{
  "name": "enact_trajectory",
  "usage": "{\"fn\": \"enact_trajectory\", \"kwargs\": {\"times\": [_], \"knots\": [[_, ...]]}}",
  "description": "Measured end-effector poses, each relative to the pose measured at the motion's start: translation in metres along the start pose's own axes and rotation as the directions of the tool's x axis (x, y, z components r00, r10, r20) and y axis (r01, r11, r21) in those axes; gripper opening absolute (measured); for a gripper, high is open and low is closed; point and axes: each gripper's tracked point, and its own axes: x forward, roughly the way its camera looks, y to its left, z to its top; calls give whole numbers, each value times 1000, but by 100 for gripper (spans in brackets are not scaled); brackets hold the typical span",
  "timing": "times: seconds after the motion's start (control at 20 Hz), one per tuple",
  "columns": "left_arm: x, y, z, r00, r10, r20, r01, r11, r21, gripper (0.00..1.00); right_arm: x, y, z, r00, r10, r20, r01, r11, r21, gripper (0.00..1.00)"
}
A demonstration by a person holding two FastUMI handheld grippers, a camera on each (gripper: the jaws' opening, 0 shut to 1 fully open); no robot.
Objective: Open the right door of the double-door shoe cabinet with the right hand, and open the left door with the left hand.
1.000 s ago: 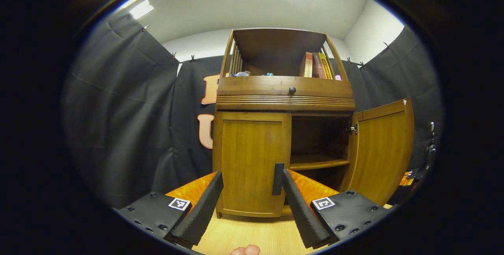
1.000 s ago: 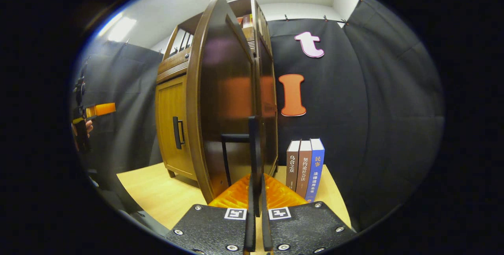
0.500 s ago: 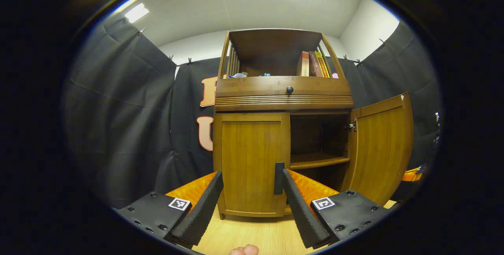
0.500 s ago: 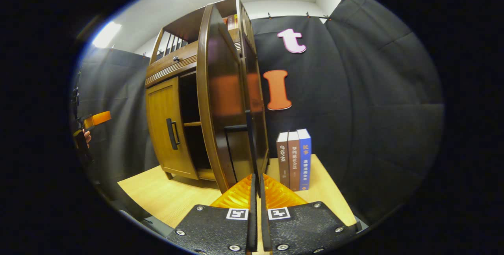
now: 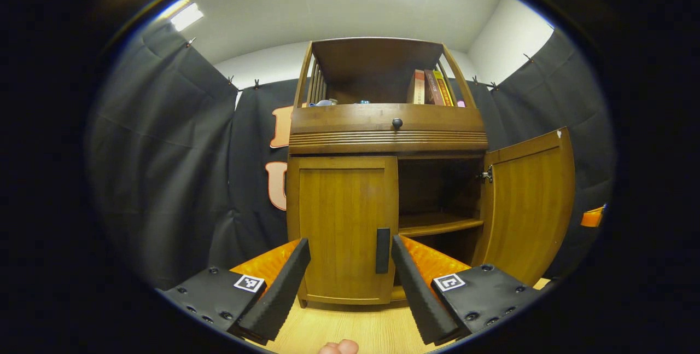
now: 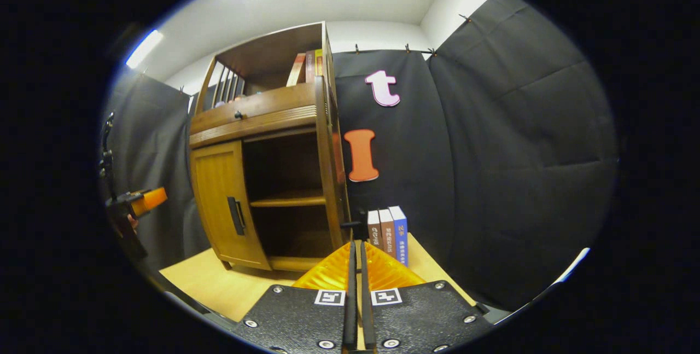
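Left claw [image 5: 345,283] agape before left door [image 5: 342,228]

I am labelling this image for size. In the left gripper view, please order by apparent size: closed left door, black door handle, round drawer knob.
1. closed left door
2. black door handle
3. round drawer knob

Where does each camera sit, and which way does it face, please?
Left gripper view: on the open left tongs, squarely facing the cabinet front; a fingertip shows below.
Right gripper view: on the right tongs, shut on the handle of the open right door, seen edge-on.
Shared: the closed left door, the inner shelf, the left tongs.
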Motion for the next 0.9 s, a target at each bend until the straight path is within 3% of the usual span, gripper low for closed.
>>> {"fn": "enact_trajectory", "kwargs": {"times": [0.2,0.3,0.35,0.45,0.5,0.65,0.7,0.75,0.8,0.9], "knots": [[-6,16,-3,999,35,-7,-35,999,11,95,20,25,-2,1000,-6,27,9,995,-100,3],[-7,26,-7,998,59,-14,-59,998,13,94,33,54,-14,1000,28,5,-27,997,-74,3],[-7,31,-9,997,72,-21,-71,997,16,94,41,58,-20,1000,11,-9,-11,999,-53,14],[-6,40,-13,996,89,-31,-89,996,16,95,53,68,-24,1000,9,-20,-10,1000,-26,14],[-5,45,-11,995,97,-25,-97,995,12,94,56,72,-26,1000,13,-24,-13,1000,-14,6],[3,59,-13,993,121,-6,-121,993,-5,94,63,78,-41,998,26,-48,-27,999,-19,43],[9,60,-18,993,119,-15,-119,993,-14,98,63,81,-45,998,36,-58,-38,999,-22,47],[14,59,-22,993,112,-25,-112,993,-22,95,62,86,-47,996,53,-70,-55,998,-24,43],[19,61,-24,993,114,-25,-114,993,-27,98,61,91,-50,994,69,-79,-72,997,-33,58],[30,63,-25,993,118,-21,-119,993,-23,94,58,95,-52,995,62,-81,-68,995,-73,75]]}}
